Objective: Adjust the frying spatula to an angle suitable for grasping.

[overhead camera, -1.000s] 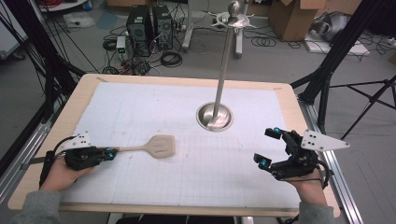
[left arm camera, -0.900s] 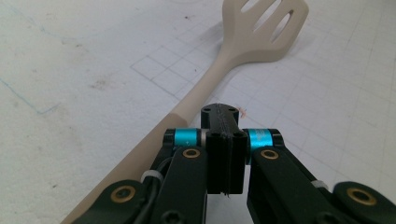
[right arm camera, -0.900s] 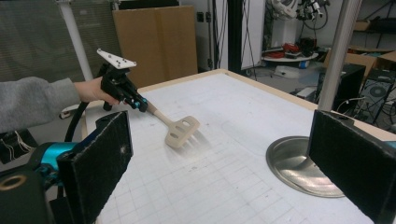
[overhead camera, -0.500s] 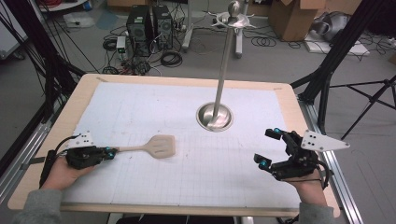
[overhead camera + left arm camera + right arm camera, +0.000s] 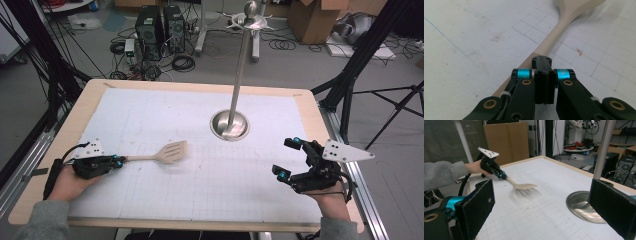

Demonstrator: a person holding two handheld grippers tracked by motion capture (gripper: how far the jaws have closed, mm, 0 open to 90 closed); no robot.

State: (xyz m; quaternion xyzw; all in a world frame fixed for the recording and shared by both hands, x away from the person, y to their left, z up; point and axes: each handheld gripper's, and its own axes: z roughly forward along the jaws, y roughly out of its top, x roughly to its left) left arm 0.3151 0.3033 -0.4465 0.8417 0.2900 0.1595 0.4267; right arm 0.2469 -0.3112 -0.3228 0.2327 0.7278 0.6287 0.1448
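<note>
The spatula [image 5: 161, 154] sits on the left side of the counter [image 5: 200, 220], its slotted head lifted a bit, judging by its shadow in the right gripper view. The left gripper [image 5: 119, 160] has its jaws squeezed tight on the handle end. A good lift keeps that squeeze firm and the head level. The right gripper [image 5: 290, 159] waits with jaws wide open, holding nothing, near the metal stand [image 5: 235, 95]. The handle's end is hidden behind the jaws.

Matt beige spatula [image 5: 167, 152], polished metal stand [image 5: 229, 124]
</note>
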